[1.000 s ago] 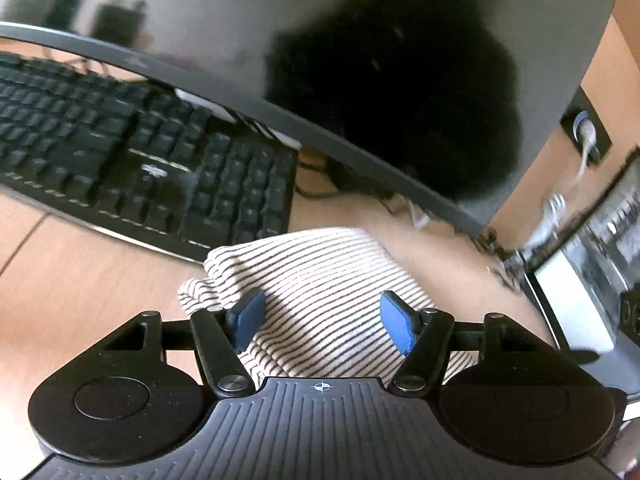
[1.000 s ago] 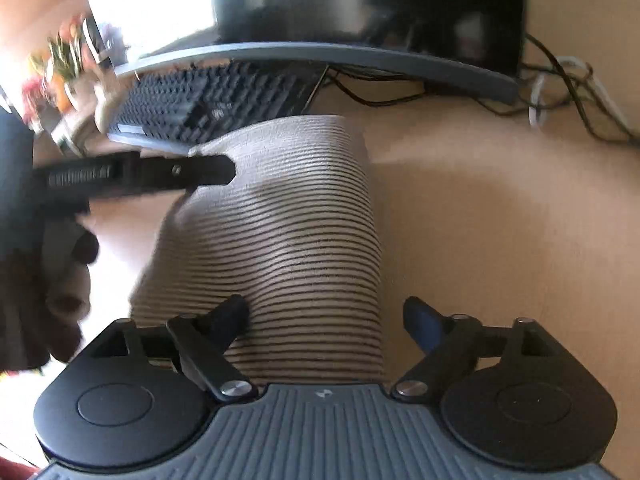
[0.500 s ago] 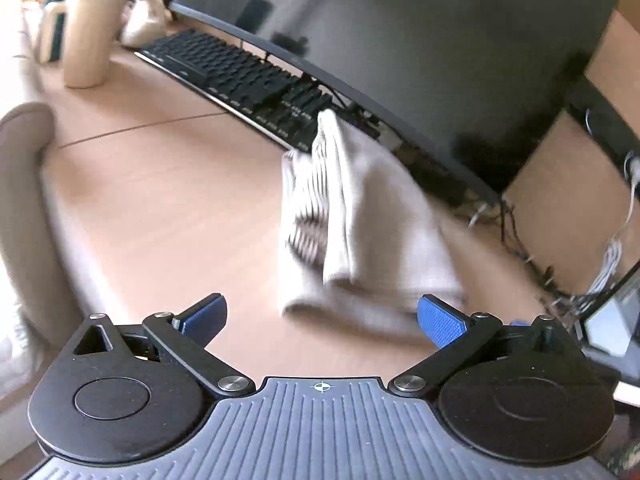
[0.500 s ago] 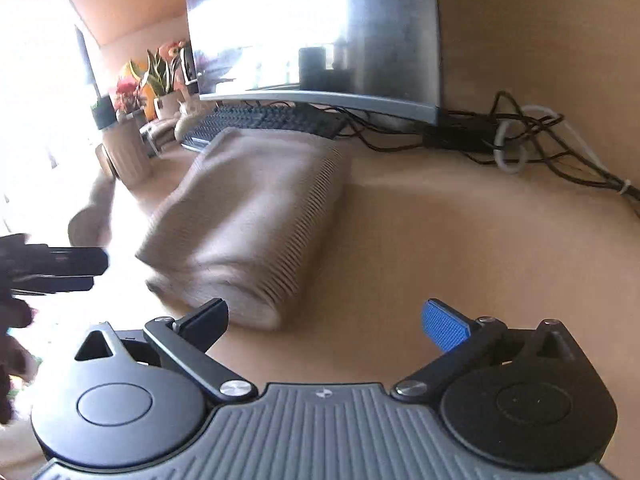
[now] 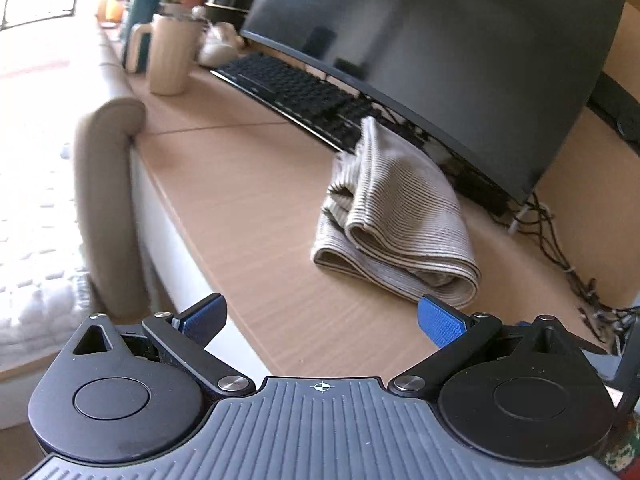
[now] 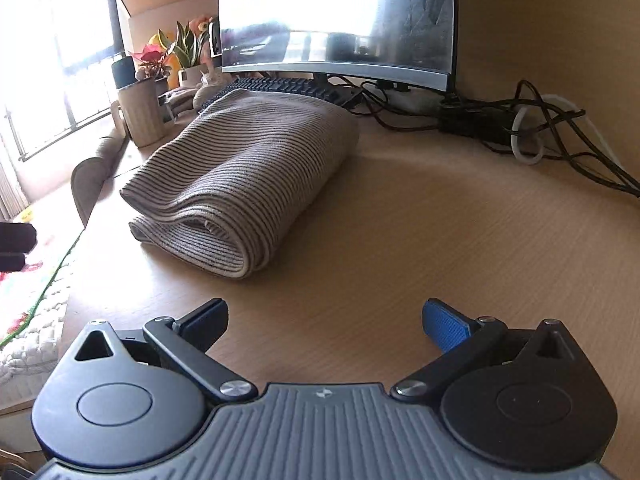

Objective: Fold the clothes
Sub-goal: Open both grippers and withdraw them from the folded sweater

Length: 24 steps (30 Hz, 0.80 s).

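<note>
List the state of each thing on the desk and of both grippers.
Striped garment: folded into a bundle, lying on the desk, touched by neither gripper.
Left gripper: open, empty.
Right gripper: open, empty.
Monitor: screen dark, showing only reflections.
Keyboard: flat before the monitor.
Mug: upright.

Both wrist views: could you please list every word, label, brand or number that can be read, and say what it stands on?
No text can be read in either view.
keyboard: key legends too small and blurred.
monitor: only glare and reflections, no readable text.
beige mug: no print visible.
striped garment: no label showing.
</note>
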{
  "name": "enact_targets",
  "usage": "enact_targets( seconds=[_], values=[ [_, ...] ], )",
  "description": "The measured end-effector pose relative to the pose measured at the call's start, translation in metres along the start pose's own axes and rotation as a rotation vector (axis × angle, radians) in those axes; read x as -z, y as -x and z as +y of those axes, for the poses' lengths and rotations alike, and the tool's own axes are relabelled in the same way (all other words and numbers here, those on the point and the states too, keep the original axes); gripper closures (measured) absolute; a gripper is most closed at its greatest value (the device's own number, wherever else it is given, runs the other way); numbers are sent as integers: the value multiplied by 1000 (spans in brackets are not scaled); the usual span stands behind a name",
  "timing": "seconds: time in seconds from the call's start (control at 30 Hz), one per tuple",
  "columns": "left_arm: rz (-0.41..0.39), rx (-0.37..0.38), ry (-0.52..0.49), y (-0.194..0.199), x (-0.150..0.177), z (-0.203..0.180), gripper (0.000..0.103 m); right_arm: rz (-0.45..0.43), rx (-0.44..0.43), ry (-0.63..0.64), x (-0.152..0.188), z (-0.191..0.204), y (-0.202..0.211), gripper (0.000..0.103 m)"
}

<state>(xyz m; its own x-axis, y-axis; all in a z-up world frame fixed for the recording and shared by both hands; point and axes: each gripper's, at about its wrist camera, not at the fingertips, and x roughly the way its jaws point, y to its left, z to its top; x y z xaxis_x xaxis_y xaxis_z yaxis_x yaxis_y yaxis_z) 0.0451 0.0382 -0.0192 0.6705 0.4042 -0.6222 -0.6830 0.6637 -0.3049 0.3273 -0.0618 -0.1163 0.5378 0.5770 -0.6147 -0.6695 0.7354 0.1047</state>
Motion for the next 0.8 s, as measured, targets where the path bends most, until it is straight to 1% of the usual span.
enact_targets(
  seconds=[0.07,0.13,0.37,0.5,0.67,0.73,0.8],
  values=[
    [-11,-1,-16,4,0,-6,0,18,28,46,-1,6,-4,0],
    [1,9,-18,7,0,-11,0,29,51,81,-1,13,-6,0],
    [2,23,-14,11,1,-24,0,30,52,80,-2,13,-5,0],
    [12,34,7,12,2,-30,0,31,52,80,-2,13,-5,0],
    [8,30,-12,12,4,-39,0,31,51,81,-2,14,-6,0],
    [24,49,15,11,6,-39,0,31,51,82,-2,14,-6,0],
    [60,97,78,8,8,-37,0,31,51,82,-2,14,-6,0]
  ],
)
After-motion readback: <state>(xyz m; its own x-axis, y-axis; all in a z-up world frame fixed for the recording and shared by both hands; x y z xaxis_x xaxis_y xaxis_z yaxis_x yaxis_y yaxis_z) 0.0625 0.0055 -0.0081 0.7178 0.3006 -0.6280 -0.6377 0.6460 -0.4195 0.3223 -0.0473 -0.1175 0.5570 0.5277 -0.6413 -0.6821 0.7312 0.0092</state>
